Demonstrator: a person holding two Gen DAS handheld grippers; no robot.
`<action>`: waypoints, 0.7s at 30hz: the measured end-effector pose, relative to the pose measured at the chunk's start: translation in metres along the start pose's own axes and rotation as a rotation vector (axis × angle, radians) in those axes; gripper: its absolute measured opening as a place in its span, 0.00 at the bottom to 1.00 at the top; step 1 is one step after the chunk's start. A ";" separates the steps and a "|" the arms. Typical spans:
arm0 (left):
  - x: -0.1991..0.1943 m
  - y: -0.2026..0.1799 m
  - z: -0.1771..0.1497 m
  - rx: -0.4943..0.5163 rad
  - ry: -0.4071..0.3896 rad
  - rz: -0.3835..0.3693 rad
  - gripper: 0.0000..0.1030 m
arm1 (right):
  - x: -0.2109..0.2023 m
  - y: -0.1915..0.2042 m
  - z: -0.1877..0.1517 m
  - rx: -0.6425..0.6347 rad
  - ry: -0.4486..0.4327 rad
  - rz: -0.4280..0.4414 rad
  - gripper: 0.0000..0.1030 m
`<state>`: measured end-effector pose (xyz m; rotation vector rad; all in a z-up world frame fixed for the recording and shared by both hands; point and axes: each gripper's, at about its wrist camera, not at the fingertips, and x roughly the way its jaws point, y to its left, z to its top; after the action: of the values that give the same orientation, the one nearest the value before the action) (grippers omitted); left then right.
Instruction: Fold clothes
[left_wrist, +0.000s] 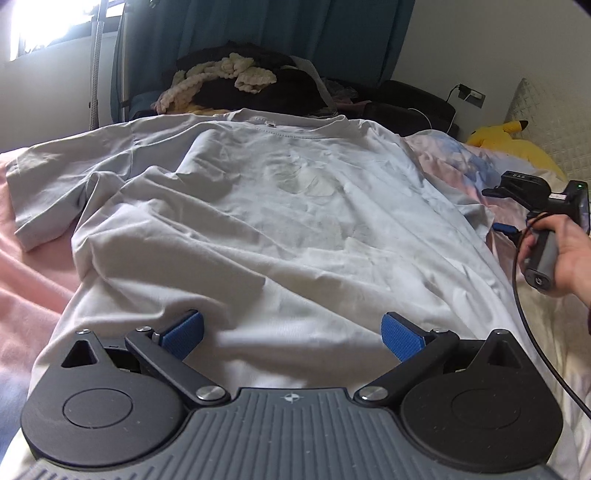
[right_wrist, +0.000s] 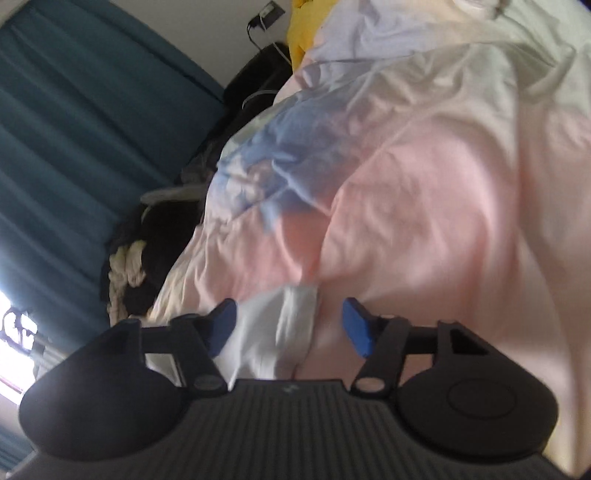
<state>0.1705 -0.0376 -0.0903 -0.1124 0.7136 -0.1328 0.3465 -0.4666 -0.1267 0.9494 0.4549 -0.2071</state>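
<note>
A light grey T-shirt (left_wrist: 266, 206) lies spread flat on the bed, collar at the far end, one sleeve out to the left. My left gripper (left_wrist: 291, 338) hovers open over the shirt's near hem, blue pads wide apart with nothing between them. A hand holds my right gripper (left_wrist: 517, 206) at the shirt's right edge. In the right wrist view that gripper (right_wrist: 290, 326) stands open and tilted. A white strip of the shirt (right_wrist: 273, 332) lies between its fingers, next to the left pad.
Pink, blue and cream bedding (left_wrist: 29, 258) covers the bed (right_wrist: 424, 184). A heap of dark and cream clothes (left_wrist: 236, 81) sits beyond the collar before teal curtains (left_wrist: 258, 29). A yellow plush toy (left_wrist: 509, 142) and a wall socket (left_wrist: 471, 96) are at the far right.
</note>
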 end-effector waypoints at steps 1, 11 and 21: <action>0.002 0.001 0.001 0.001 -0.004 -0.003 1.00 | 0.000 0.004 0.001 -0.024 -0.010 -0.004 0.56; -0.025 0.032 0.018 -0.152 -0.145 0.040 1.00 | 0.002 0.056 0.016 -0.255 -0.106 -0.034 0.06; -0.032 0.046 0.029 -0.161 -0.229 0.140 1.00 | 0.031 0.220 0.005 -0.592 -0.068 -0.024 0.06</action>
<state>0.1692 0.0150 -0.0547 -0.2275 0.5004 0.0709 0.4558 -0.3439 0.0229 0.3565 0.4310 -0.1148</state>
